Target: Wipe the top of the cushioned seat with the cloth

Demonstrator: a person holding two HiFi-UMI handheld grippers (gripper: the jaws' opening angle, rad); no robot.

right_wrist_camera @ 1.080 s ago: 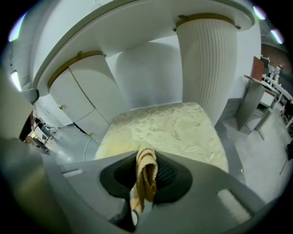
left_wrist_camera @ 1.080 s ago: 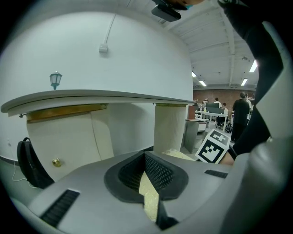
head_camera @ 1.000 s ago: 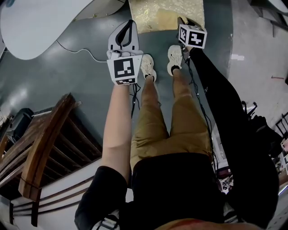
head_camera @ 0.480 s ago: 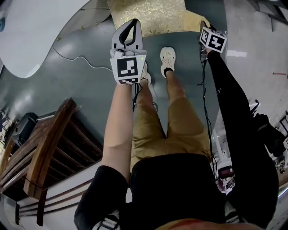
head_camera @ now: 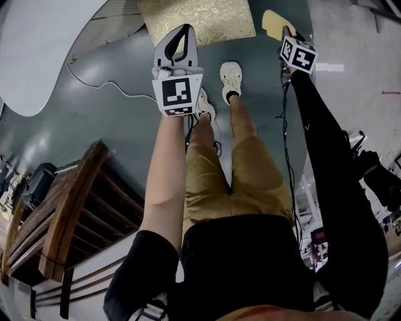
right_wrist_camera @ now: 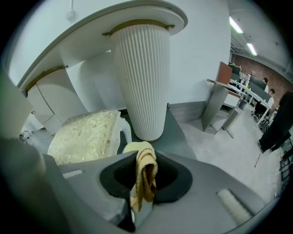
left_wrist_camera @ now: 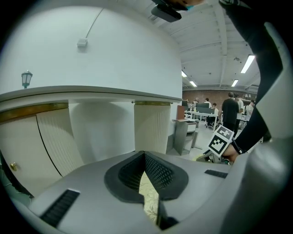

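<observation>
**Cloth clamped in right gripper, not on the seat yet**

Head view: the cushioned seat (head_camera: pixel 197 19), with gold patterned fabric, sits at the top of frame on the grey floor (head_camera: pixel 100 125). The left gripper (head_camera: pixel 178 37) lines up with the seat's near edge. Its jaws meet at the tips. The right gripper (head_camera: pixel 285 32) is off to the seat's right side, and the yellow cloth (head_camera: pixel 274 22) sticks out of it. The cloth is beside the seat, not on its top. The person's shoes (head_camera: pixel 232 78) stand on the floor just short of the seat. A wooden chair (head_camera: pixel 69 207) is well away from the seat, on the person's left.

Left gripper view: the jaws are closed tip to tip with nothing clamped. A sliver of the seat's patterned fabric shows through the gap behind the tips. A white ribbed pedestal (left_wrist_camera: pixel 151 125) rises beyond the seat, under a white tabletop (left_wrist_camera: pixel 91 55).

Right gripper view: the jaws are clenched on the cloth, which is bunched into a fold hanging between the pads. The seat lies ahead and to the left of the jaws, apart from the cloth, and its top is bare. The pedestal stands just behind the seat's far right corner
</observation>
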